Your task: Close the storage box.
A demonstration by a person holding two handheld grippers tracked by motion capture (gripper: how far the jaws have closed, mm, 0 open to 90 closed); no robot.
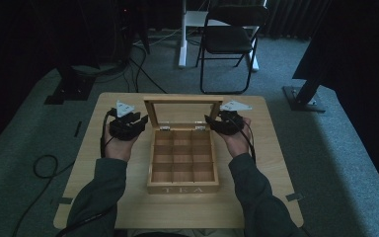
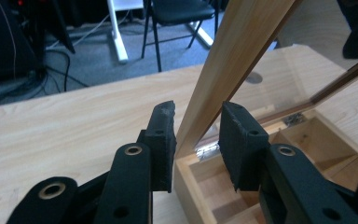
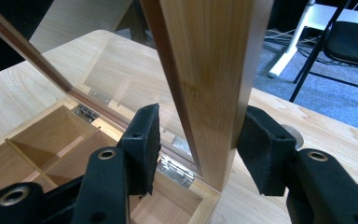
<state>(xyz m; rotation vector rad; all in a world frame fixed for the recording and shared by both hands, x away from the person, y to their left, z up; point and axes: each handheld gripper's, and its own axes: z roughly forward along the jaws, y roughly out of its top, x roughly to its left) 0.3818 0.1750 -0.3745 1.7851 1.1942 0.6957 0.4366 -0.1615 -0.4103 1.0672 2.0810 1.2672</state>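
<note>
I see the table [image 1: 94,163] first, pale wood on grey carpet, with a black chair [image 1: 229,39] well behind it at twelve o'clock. The tea box [image 1: 182,186] sits mid-table, lettered TEA on its near wall, its nine wooden cells bare as far as I can see. Its lid [image 1: 182,101] stands raised on the far hinges at twelve o'clock, a wooden frame around a clear pane.

My left gripper [image 1: 137,121] sits at about ten o'clock from the box, at the lid's left side rail. In the left gripper view, that rail [image 2: 223,70] runs up between the jaws; the left pad is just beside the wood, the right pad stands a little apart, so I read the jaws as part open around the rail, not clamped.

My right gripper [image 1: 212,121] sits at about two o'clock, at the lid's right rail. In the right gripper view, the rail [image 3: 214,84] fills most of the gap: the right pad seems to touch the outer face, though the light is poor there, and the left pad stands clear on the pane side.
</note>
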